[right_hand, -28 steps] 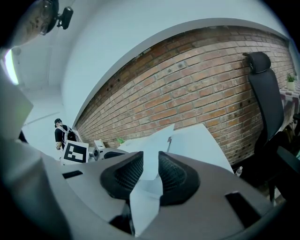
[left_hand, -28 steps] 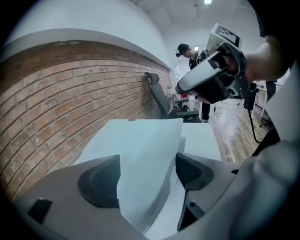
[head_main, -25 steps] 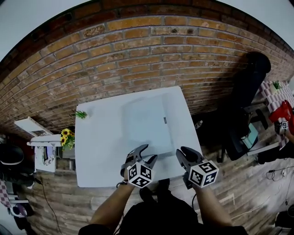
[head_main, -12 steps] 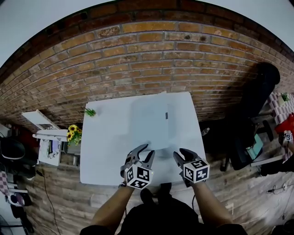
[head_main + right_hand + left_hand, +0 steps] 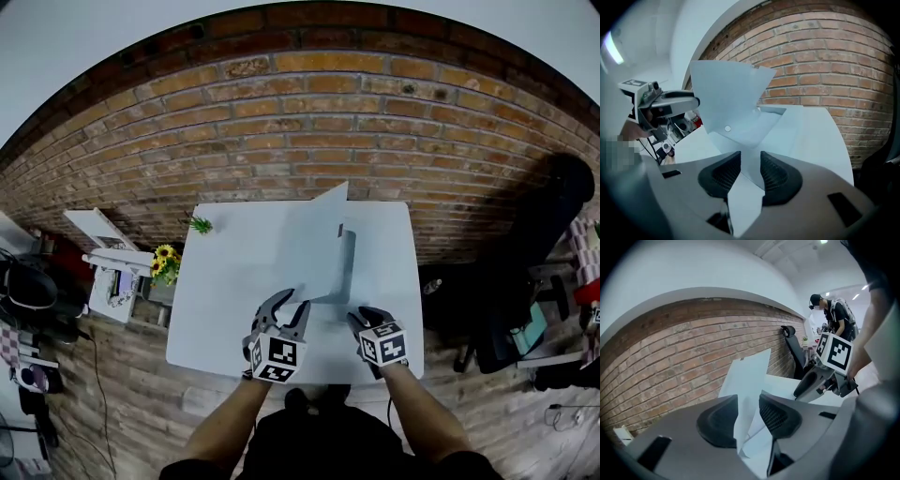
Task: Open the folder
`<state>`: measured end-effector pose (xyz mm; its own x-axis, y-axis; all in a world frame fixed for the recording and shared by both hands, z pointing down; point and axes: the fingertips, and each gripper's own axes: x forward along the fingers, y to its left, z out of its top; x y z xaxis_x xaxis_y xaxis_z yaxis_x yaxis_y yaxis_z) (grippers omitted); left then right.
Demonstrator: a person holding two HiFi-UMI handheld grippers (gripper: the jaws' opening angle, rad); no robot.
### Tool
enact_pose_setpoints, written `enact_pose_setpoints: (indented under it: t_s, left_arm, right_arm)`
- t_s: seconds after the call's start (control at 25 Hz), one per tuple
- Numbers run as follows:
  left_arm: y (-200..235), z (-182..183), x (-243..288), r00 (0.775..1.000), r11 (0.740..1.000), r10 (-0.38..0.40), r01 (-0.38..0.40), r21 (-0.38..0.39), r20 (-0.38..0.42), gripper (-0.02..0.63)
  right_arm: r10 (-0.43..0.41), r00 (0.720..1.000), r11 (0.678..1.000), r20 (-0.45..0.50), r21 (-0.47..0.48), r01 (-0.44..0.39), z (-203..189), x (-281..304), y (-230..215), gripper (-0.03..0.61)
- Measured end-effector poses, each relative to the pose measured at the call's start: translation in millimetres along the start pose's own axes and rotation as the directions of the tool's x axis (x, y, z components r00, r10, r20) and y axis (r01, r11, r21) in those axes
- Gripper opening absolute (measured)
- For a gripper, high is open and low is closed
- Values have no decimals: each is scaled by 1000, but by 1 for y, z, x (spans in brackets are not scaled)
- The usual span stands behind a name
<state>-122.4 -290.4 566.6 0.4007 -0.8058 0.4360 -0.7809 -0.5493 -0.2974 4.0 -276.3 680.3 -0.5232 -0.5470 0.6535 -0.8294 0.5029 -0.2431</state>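
Pale blue folder (image 5: 314, 248) half open, just ahead of both grippers.

Raised by its front cover (image 5: 747, 376), which is pinched between the pads of the left gripper (image 5: 292, 305), just closed on it, and tilted up away from that gripper's fingertips. Lower sheet (image 5: 754, 136) lying flat and passing between the jaws of the right gripper (image 5: 364, 319), close to the right of the left one; jaws just opened wider, pads not pressing, nothing gripped. Below both grippers, white table (image 5: 225, 309); far beyond the fingertips, brick wall (image 5: 309, 122).
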Motion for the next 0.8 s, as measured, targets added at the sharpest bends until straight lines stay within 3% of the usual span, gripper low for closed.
enact_pose_setpoints:
  t_s: [0.2, 0.44, 0.64, 0.8]
  left_arm:
    - [21, 6, 1, 998, 998, 64, -64, -3, -15, 153]
    - [47, 19, 2, 993, 993, 116, -115, -23, 29, 156]
    - [77, 26, 4, 985, 988, 154, -152, -42, 73, 156]
    - [108, 17, 5, 980, 980, 188, -183, -79, 58, 156]
  right_arm:
    - [-12, 999, 1000, -48, 11, 13, -8, 11, -10, 123]
    - [-80, 992, 994, -94, -79, 72, -9, 16, -11, 84]
    - [-105, 988, 993, -113, -57, 99, -6, 19, -16, 84]
    - [-144, 982, 989, -125, -37, 140, -4, 18, -22, 83]
